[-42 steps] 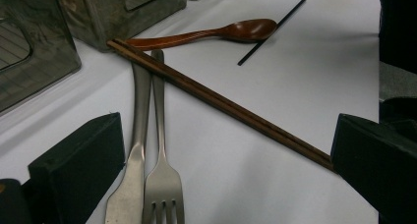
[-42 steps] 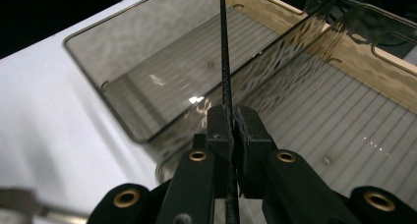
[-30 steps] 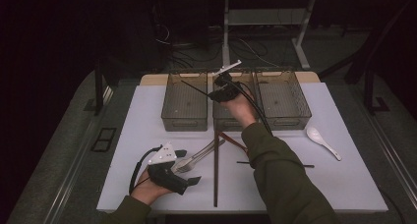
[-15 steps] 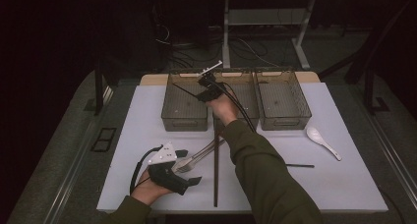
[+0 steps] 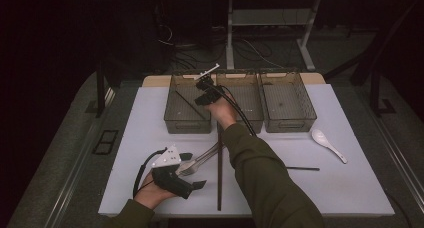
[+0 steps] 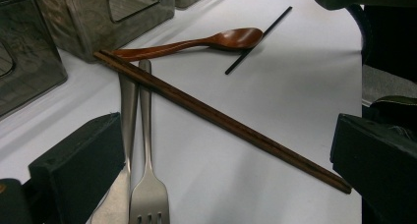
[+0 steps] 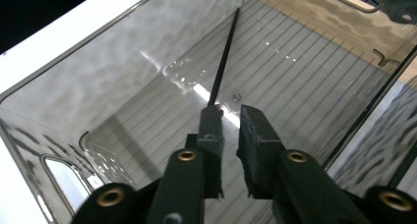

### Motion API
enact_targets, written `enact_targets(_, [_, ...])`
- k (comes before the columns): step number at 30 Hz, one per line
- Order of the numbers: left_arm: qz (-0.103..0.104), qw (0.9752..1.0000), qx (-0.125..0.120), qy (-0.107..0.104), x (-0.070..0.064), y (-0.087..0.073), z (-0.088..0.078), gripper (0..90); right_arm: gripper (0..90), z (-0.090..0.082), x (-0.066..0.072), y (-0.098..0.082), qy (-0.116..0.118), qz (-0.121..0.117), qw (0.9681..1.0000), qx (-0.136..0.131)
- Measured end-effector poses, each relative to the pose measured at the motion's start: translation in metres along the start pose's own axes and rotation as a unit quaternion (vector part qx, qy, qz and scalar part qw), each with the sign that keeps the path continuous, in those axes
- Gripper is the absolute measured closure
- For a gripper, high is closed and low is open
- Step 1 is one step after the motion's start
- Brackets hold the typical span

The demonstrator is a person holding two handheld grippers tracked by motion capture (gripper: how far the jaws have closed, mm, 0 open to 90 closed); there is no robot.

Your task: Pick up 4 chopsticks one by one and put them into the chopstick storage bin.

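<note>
Over the left clear bin [image 5: 187, 122] my right gripper [image 5: 202, 88] points down into it. Its jaws [image 7: 231, 113] have just been opening and stand a little apart with nothing in the gap. A thin black chopstick [image 7: 223, 57] leans along the bin's floor and wall, its near end by one jaw tip; in the high view this chopstick [image 5: 187, 104] lies slantwise in the bin. At the front left my left gripper [image 5: 194, 170] rests on the mat, open wide [image 6: 226, 150] around a metal fork [image 6: 147, 194] and a second metal handle [image 6: 127, 101].
Two more clear bins [image 5: 247, 119] [image 5: 290, 122] stand beside the left one. On the white mat [image 5: 350, 188] lie a pair of brown chopsticks [image 6: 221, 118], a wooden spoon [image 6: 216, 40], another black chopstick [image 5: 302, 168] and a white soup spoon [image 5: 327, 144].
The right hand has shifted left from the middle bin to the left bin and sunk slightly. The black chopstick now lies in that bin. The left hand has stayed put.
</note>
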State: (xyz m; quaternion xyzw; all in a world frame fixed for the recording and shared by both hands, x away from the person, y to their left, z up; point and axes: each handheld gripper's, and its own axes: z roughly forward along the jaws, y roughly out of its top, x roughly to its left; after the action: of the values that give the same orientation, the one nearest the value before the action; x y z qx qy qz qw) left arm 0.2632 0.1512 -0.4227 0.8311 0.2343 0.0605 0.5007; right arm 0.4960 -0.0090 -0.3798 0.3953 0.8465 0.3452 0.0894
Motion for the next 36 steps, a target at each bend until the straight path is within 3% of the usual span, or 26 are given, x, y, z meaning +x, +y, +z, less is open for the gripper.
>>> enact_targets(7, [0.000,1.0000,0.001,0.000,0.000,0.000,0.000,0.0,57.9,-0.012,-0.003,0.001,0.019,-0.006,0.9996,-0.020])
enact_targets(12, [0.001,1.0000,0.003,0.002,0.001,-0.001,0.001,0.0,50.4,-0.034,-0.006,-0.003,0.043,-0.021,0.9979,-0.044])
enact_targets(18, [0.003,1.0000,0.005,0.001,0.001,-0.001,0.001,0.0,45.6,-0.067,-0.011,-0.017,0.065,-0.051,0.9937,-0.075])
enact_targets(22, [0.001,1.0000,0.007,0.003,0.001,-0.002,0.002,0.0,43.9,-0.086,-0.011,-0.030,0.079,-0.078,0.9910,-0.075])
enact_targets(36, [-0.005,0.9999,0.010,0.008,0.003,-0.004,0.002,0.0,41.0,-0.134,-0.024,-0.086,0.120,-0.115,0.9811,-0.099])
